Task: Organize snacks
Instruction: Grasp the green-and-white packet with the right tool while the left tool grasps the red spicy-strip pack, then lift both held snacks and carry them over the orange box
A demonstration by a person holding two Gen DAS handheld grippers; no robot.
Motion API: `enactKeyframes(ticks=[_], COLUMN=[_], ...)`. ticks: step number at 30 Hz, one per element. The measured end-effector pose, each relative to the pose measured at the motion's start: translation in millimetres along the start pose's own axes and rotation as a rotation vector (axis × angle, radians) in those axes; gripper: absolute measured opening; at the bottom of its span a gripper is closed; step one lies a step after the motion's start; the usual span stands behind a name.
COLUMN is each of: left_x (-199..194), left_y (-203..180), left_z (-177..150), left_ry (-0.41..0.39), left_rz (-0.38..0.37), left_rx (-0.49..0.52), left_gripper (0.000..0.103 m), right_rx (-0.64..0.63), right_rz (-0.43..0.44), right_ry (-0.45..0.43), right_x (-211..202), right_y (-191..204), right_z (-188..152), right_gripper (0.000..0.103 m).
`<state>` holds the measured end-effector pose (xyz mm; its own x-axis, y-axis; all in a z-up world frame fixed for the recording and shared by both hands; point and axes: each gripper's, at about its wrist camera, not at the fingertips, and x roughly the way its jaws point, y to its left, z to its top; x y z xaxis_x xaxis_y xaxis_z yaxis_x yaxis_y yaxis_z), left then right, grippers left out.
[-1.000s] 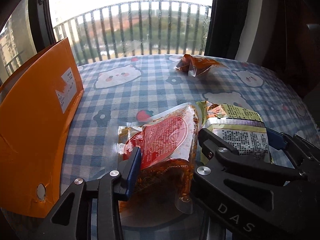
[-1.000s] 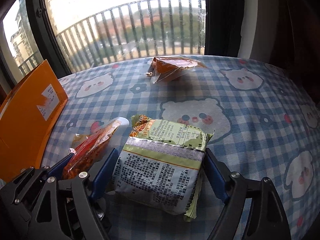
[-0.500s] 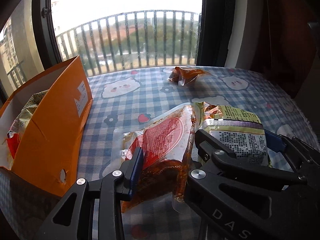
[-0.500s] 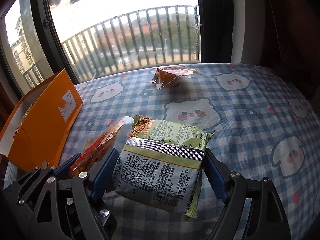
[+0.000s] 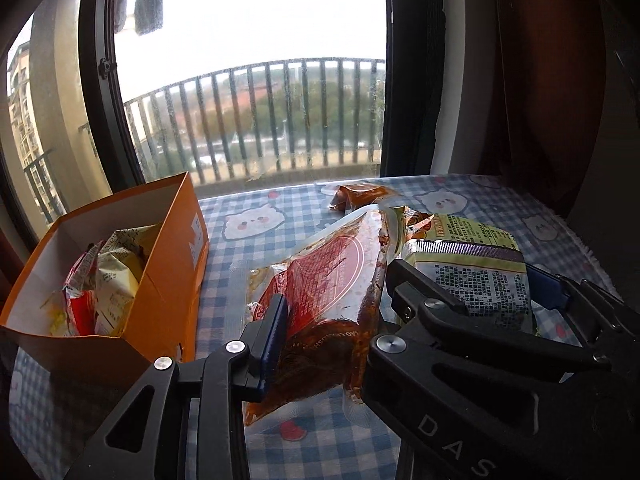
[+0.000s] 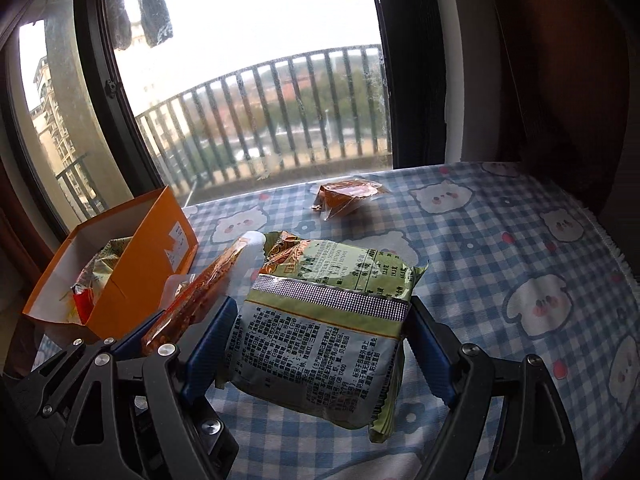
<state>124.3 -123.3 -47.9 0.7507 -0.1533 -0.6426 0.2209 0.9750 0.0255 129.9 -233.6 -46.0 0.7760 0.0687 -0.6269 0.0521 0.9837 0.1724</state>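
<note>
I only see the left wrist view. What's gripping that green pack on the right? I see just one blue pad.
Observer: The right gripper is shut on the green pack, with a blue pad against each side.
Operator: And the orange pouch at the back? It's half hidden for me.
Observer: The orange pouch lies alone on the cloth, touching nothing.
Operator: Is the red pouch thick?
Observer: Seen edge-on here, the red pouch is thin, far slimmer than the green pack.
</note>
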Motion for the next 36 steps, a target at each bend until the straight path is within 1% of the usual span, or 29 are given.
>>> enactKeyframes(ticks=[6, 10, 19, 31, 36], left_x=[-30.5, -44.3, -65.9, -71.0, -67.4], left_y=[9.8, 21.1, 54.6, 123.7, 155.4], left_z=[5.3, 6.8, 10.6, 19.3, 23.2], left_ry=[-0.06, -0.085, -0.154, -0.19, -0.204], left_rz=[0.006, 0.01, 0.028, 0.09, 0.11], left_rx=[-0.004, -0.017, -0.054, -0.121, -0.153], left_gripper=[0.037, 0.036, 0.035, 0.035, 0.035], right_rx=[-0.015, -0.028, -0.062, -0.138, -0.171], right_rz=[0.005, 0.012, 0.031, 0.091, 0.11], right_ry=[-0.06, -0.084, -0.136, -0.152, -0.159], right_x=[-28.7, -42.4, -57.9, -32.2, -19.7], right_y=[14.9, 29.5, 71.4, 143.5, 177.7], right_z=[7.5, 10.9, 22.2, 40.4, 48.2], right_gripper=[0.085, 0.085, 0.085, 0.085, 0.085])
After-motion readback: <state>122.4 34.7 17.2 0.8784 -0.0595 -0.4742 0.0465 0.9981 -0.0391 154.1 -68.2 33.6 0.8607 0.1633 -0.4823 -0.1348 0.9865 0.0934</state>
